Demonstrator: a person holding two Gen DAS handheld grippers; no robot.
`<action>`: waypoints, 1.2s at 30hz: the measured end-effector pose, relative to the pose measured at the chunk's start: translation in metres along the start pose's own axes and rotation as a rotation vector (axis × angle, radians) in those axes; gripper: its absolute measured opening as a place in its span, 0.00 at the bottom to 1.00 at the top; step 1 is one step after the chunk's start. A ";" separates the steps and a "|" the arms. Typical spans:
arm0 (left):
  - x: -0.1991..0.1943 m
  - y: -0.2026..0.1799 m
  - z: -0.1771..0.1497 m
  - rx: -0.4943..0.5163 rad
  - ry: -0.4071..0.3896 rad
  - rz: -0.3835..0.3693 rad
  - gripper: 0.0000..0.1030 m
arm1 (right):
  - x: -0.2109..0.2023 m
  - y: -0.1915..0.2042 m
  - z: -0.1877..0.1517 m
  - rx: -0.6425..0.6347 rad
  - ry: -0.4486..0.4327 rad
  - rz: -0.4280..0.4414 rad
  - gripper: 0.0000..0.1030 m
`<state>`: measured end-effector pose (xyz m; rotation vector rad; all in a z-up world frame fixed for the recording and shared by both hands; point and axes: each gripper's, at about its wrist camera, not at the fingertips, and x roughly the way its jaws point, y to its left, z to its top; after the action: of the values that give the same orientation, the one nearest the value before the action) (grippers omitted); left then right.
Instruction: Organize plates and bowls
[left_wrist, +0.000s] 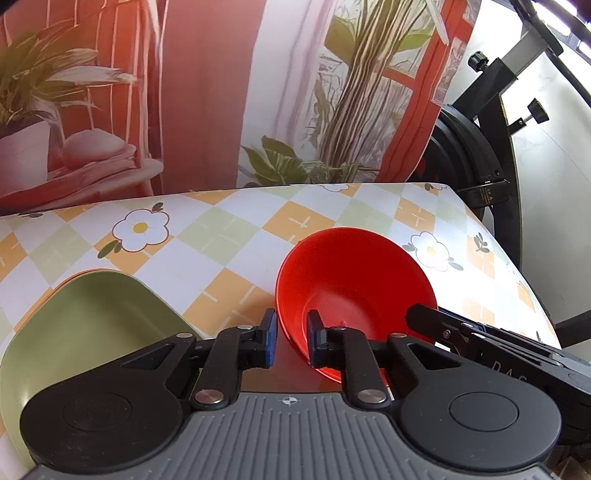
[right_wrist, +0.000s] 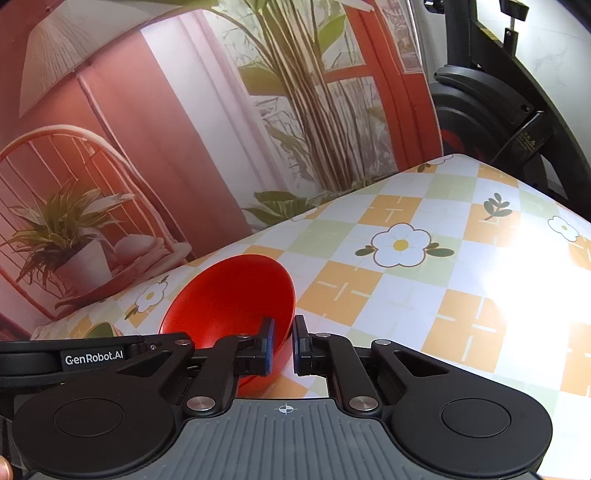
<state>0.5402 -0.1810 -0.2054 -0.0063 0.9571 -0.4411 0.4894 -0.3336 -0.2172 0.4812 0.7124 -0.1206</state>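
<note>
Both grippers pinch the tilted red bowl (left_wrist: 351, 280): left gripper (left_wrist: 291, 341) narrowed over its near rim, right gripper (right_wrist: 283, 343) over its right rim. Next, judged: carry it toward the green plate (left_wrist: 85, 325) at nine o'clock on the bench (left_wrist: 229, 236)

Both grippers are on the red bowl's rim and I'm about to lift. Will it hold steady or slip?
The red bowl looks like smooth, glossy plastic: probably stiff and light, though slippery under the fingers. It already sits tilted, so it may swing as it rises. Its rounded wall suggests it could rock if set down unevenly.
</note>
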 end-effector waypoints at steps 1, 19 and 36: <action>-0.002 -0.001 -0.001 0.003 -0.003 0.002 0.17 | -0.002 0.001 0.000 -0.004 -0.004 0.001 0.08; -0.102 -0.013 -0.022 0.052 -0.112 -0.025 0.17 | -0.089 0.029 -0.007 -0.057 -0.107 0.059 0.07; -0.162 -0.028 -0.072 0.076 -0.133 -0.051 0.17 | -0.156 0.032 -0.055 -0.046 -0.106 0.051 0.07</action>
<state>0.3932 -0.1337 -0.1140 0.0087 0.8107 -0.5178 0.3473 -0.2879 -0.1393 0.4449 0.5975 -0.0813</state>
